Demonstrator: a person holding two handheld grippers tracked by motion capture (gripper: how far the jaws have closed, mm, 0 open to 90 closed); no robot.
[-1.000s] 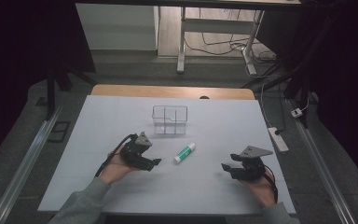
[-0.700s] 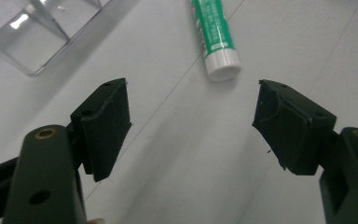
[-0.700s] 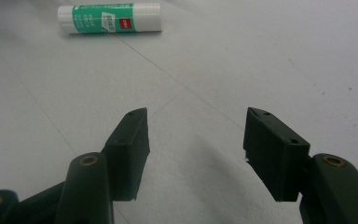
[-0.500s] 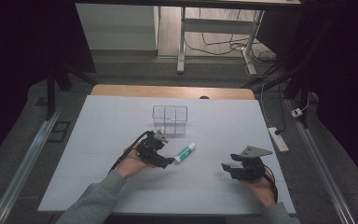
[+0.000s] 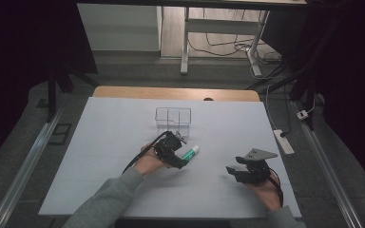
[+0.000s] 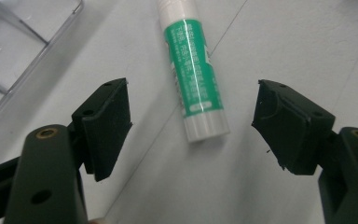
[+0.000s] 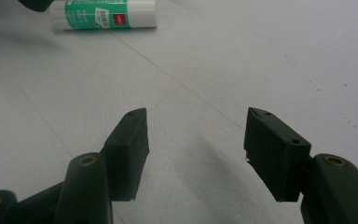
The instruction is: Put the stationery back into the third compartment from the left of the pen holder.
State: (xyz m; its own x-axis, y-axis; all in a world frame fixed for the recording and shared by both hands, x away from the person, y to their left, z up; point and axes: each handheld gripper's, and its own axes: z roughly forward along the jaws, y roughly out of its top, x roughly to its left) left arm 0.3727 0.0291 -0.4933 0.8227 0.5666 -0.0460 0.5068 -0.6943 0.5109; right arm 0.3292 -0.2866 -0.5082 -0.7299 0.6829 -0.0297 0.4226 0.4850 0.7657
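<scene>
A green and white glue stick (image 5: pixel 189 152) lies flat on the white table (image 5: pixel 104 133), just in front of a clear plastic box (image 5: pixel 173 117). My left gripper (image 5: pixel 180 160) hovers at the stick's near end with its jaws open. In the left gripper view the glue stick (image 6: pixel 193 74) lies ahead of the two spread fingertips (image 6: pixel 107 112), its white end level with them, touching neither. My right gripper (image 5: pixel 232 173) rests at the front right with open jaws and nothing between them. The right gripper view shows the glue stick (image 7: pixel 103 15) far off at the top left.
The clear box corner (image 6: pixel 14 42) sits close to the left jaw's far side. A wooden strip (image 5: pixel 171 93) borders the table's far edge. A power strip (image 5: pixel 284 141) lies on the floor to the right.
My left hand has slid rightward across the table until its open jaws reach the glue stick's near end. The right gripper has kept still.
</scene>
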